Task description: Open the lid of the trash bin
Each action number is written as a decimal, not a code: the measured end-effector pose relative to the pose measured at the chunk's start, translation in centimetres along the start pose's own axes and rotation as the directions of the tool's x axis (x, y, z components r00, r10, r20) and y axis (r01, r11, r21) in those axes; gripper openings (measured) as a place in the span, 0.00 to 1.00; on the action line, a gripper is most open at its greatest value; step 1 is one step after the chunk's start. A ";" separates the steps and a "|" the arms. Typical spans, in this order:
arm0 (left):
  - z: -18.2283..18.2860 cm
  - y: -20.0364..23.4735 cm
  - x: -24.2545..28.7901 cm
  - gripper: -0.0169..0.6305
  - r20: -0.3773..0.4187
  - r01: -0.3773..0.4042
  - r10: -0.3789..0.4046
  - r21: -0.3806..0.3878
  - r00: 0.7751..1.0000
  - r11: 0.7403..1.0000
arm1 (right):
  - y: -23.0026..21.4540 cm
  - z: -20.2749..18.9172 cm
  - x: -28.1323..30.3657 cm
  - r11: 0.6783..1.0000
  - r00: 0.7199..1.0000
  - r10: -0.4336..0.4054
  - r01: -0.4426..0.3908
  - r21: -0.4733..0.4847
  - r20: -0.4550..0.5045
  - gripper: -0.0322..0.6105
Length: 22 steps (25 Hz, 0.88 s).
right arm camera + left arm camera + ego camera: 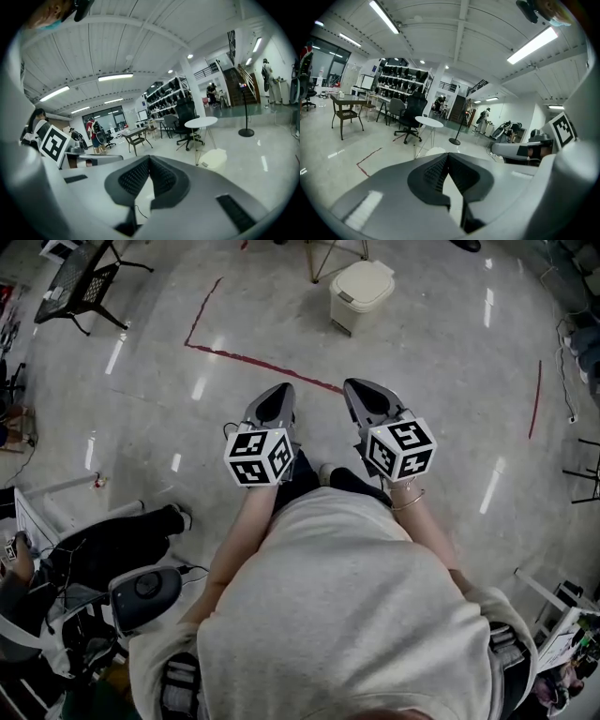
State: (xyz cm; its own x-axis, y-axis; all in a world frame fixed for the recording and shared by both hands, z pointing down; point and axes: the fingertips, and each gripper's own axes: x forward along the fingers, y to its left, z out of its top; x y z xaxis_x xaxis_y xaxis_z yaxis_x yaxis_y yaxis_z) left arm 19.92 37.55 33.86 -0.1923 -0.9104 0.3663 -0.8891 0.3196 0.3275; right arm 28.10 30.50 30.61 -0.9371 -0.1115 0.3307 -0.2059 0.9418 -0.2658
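While neither tool holds anything, the left gripper [279,397] and the right gripper [361,393] hang side by side at waist height, noses forward. Each gripper's own view shows its ribbed pads meeting at the tips, so both are closed on nothing. The trash bin [361,294] stands on the floor [441,352] well apart from both, beyond the red tape line [281,367] that crosses in front of the person, and its pale lid [366,279] lies flat and closed. The coming move turns on direction: the bin sits ahead and a little to the person's right, so in the head view it is almost straight out from the right gripper's nose and further across from the left one's. On position alone the right hand looks the nearer, though not by much. The aim tells another story — in the left gripper view the bin [435,151] shows just above the closed tips, nearly in line, while in the right gripper view it [213,158] lies off to the right of the jaws. A small tab on the lid's near side may be the latch, but it is too small to tell. Either way, reaching the lid looks to need a step forward and a downward reach.
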 end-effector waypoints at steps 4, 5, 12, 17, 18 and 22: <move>2.9 4.1 4.3 0.04 -0.025 0.060 -0.061 -0.019 0.998 0.998 | -1.8 1.8 4.5 0.998 0.998 -0.066 0.066 0.013 0.012 0.06; 3.9 5.2 5.5 0.04 -0.030 0.079 -0.080 -0.024 0.996 0.997 | -2.3 2.4 5.8 0.997 0.997 -0.080 0.079 0.018 0.015 0.06; 10.5 11.6 11.2 0.04 -0.064 0.197 -0.194 0.049 0.979 0.979 | -3.8 6.3 15.5 0.989 0.990 -0.142 0.141 0.043 0.022 0.06; 12.5 14.2 14.0 0.04 -0.113 0.297 -0.288 0.075 0.951 0.952 | -4.5 8.8 19.4 0.976 0.976 -0.213 0.211 0.051 0.039 0.06; 12.5 14.5 14.4 0.04 -0.124 0.314 -0.304 0.072 0.945 0.947 | -4.8 9.0 19.8 0.973 0.973 -0.227 0.225 0.050 0.033 0.06; 11.3 15.1 15.9 0.04 -0.182 0.367 -0.355 0.033 0.917 0.930 | -6.2 8.2 20.3 0.956 0.959 -0.283 0.282 0.075 -0.001 0.06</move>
State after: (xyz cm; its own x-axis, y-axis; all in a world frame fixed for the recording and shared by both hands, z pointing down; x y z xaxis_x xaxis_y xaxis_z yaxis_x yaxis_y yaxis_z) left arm -1.22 24.98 34.81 0.2151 -0.9003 0.3785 -0.9108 -0.0452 0.4103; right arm 8.00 19.76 31.55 -0.8403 -0.3731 0.3933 -0.4825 0.8454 -0.2289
